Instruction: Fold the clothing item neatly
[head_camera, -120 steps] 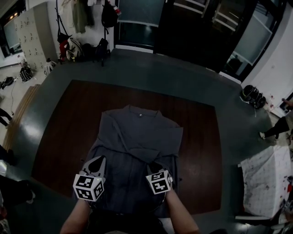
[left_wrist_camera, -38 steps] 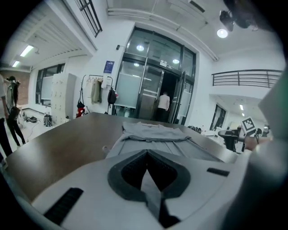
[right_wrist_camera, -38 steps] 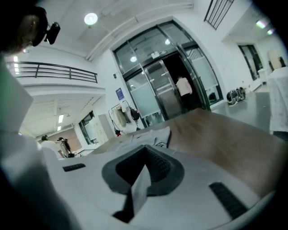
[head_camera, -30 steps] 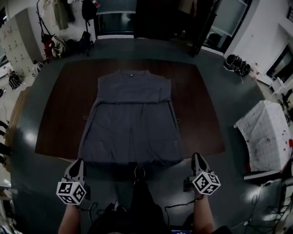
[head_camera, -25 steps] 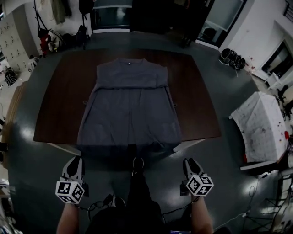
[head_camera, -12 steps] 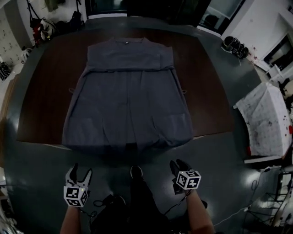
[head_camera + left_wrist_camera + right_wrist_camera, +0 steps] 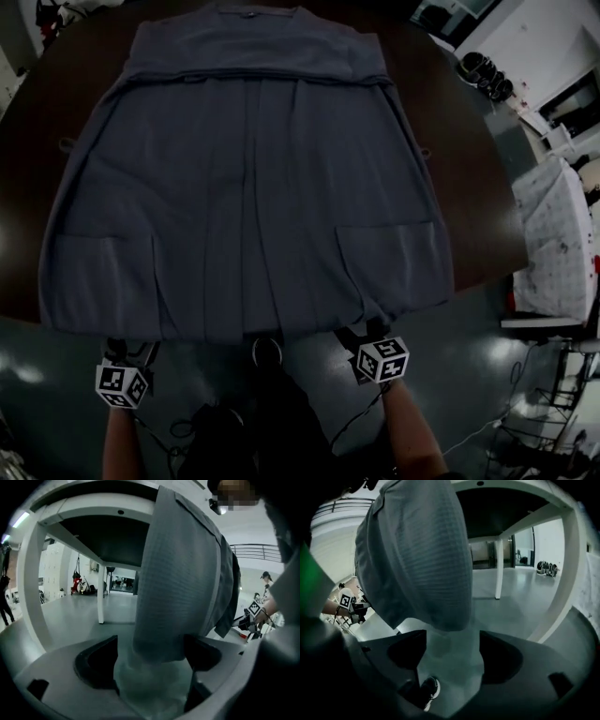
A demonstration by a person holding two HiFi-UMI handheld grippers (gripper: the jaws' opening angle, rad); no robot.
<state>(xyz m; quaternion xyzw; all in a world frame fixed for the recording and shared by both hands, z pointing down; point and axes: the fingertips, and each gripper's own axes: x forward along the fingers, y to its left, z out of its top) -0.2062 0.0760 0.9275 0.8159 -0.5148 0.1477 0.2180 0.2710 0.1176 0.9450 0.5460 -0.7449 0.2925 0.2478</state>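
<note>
A grey garment (image 7: 244,187) lies spread flat on the dark brown table (image 7: 478,206), collar far, its hem hanging over the near edge. My left gripper (image 7: 129,351) sits below the hem's left part and my right gripper (image 7: 362,335) below its right part. In the left gripper view the hanging garment (image 7: 183,573) drops between the jaws of the left gripper (image 7: 150,656). In the right gripper view the garment (image 7: 417,550) hangs the same way into the right gripper (image 7: 452,651). Both sets of jaws have just been opening and stand wide, with no pad pressing the cloth.
White table legs (image 7: 101,597) (image 7: 499,569) and the table's dark underside stand behind the hem. A white cloth-covered stand (image 7: 558,244) is at the right and shoes (image 7: 483,75) lie on the grey floor. A person's shoe (image 7: 429,688) is just under the right gripper.
Both grippers have dropped lower and moved in under the hanging hem, and their jaws have spread wider. The head view has moved in over the table, so the garment now fills it.
</note>
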